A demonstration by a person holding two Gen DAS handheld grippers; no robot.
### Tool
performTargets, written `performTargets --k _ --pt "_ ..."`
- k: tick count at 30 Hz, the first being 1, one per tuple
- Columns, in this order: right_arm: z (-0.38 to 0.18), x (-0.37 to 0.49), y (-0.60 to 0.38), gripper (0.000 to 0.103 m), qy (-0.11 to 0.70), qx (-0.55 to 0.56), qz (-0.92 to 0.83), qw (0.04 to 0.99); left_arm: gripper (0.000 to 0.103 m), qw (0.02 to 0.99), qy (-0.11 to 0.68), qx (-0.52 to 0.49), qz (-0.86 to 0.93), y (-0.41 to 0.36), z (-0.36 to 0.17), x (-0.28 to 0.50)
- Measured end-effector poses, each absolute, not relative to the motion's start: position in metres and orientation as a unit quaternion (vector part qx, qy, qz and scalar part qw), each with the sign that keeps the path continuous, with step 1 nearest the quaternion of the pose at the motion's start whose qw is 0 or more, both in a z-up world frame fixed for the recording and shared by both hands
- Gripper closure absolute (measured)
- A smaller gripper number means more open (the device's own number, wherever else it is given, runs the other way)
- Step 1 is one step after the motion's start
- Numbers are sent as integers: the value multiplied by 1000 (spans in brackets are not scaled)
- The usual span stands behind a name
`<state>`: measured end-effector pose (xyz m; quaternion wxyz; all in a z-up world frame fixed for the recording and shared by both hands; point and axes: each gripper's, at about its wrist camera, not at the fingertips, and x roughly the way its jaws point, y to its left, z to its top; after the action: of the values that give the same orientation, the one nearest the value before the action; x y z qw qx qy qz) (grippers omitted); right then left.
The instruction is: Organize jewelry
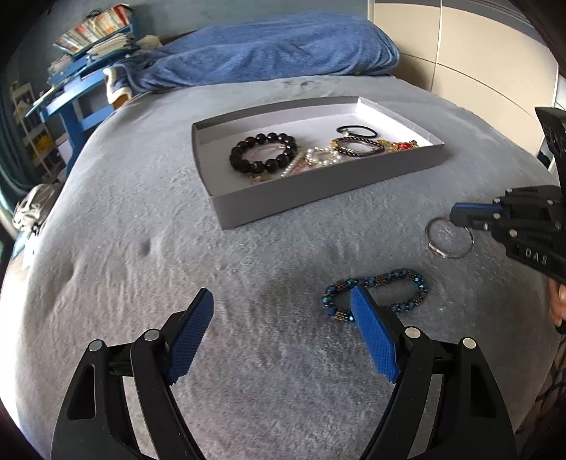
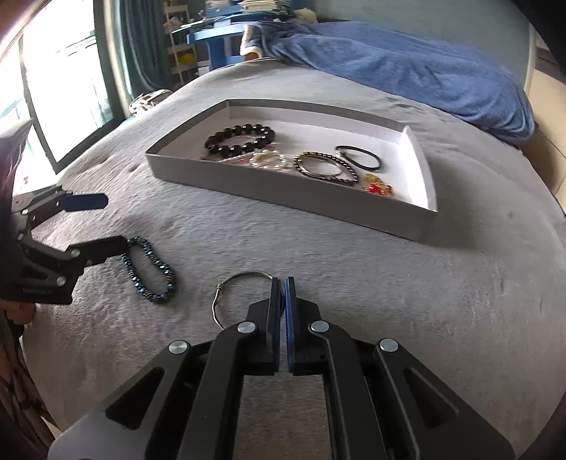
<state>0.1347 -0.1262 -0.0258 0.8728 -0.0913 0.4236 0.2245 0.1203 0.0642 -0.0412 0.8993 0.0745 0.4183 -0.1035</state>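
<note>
The right gripper (image 2: pixel 283 283) is pinching the silver ring (image 2: pixel 235 283), hiding its right edge, while the left gripper (image 1: pixel 283 300), gaping wide, is partly covering the blue bracelet (image 1: pixel 406 279)

The only lettering I can read is "DAS", raised in black on the body of my right gripper (image 1: pixel 456 216), seen from the left wrist camera. The book spines on the blue shelf (image 1: pixel 95 32) in the far corner carry print, but it is too small and blurred to make out.
</note>
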Motion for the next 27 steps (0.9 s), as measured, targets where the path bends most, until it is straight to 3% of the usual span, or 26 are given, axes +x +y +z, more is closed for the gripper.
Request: performTargets --k 14,18,26,27 --pt "-25 139 -156 97 437 -27 213 874 22 893 420 92 -135 43 -43 122" --pt "-22 137 -159 77 433 -13 224 873 22 892 414 96 -153 35 -41 120" --pt "-22 133 -150 56 433 -20 239 869 23 890 424 95 -135 35 -45 127" --pt "-22 133 -148 51 433 -22 240 869 27 890 430 86 -128 39 -46 130"
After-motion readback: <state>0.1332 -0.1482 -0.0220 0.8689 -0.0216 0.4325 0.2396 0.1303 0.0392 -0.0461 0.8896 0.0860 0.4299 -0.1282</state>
